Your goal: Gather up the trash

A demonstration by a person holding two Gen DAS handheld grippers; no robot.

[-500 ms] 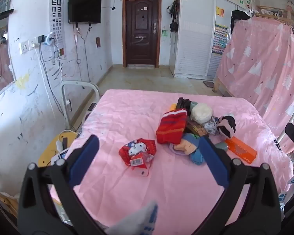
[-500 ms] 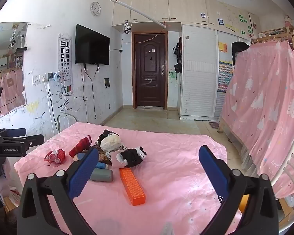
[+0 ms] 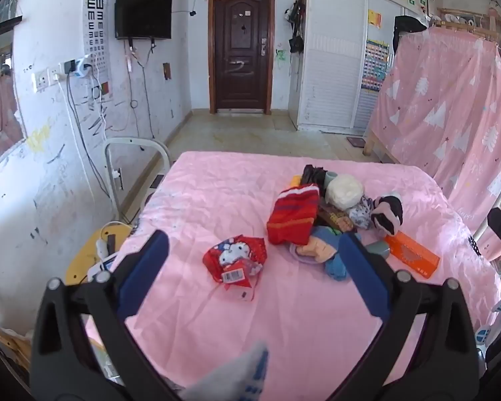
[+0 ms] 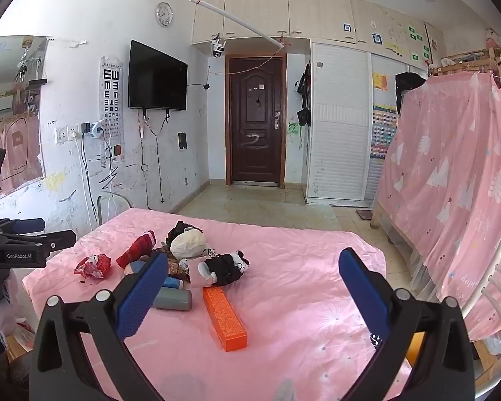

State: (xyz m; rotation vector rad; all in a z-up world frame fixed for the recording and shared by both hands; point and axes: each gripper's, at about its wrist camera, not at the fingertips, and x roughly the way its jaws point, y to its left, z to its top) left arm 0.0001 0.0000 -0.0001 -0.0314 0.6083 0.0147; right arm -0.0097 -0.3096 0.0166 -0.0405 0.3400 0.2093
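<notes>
A crumpled red snack wrapper (image 3: 235,260) lies on the pink table cloth (image 3: 217,193), just ahead of my open, empty left gripper (image 3: 255,274). It also shows in the right wrist view (image 4: 93,266). An orange box (image 3: 412,255) lies at the right and shows in the right wrist view (image 4: 224,317) in front of my open, empty right gripper (image 4: 254,292). A grey cylinder (image 4: 172,299) lies beside the box. A pile of socks and soft things (image 3: 320,214) sits mid-table.
A white chair frame (image 3: 133,157) and a yellow stool (image 3: 83,257) stand left of the table. Pink curtains (image 3: 444,110) hang on the right. The left gripper body (image 4: 20,244) shows at the left edge of the right wrist view. A grey sock tip (image 3: 237,377) lies near the front edge.
</notes>
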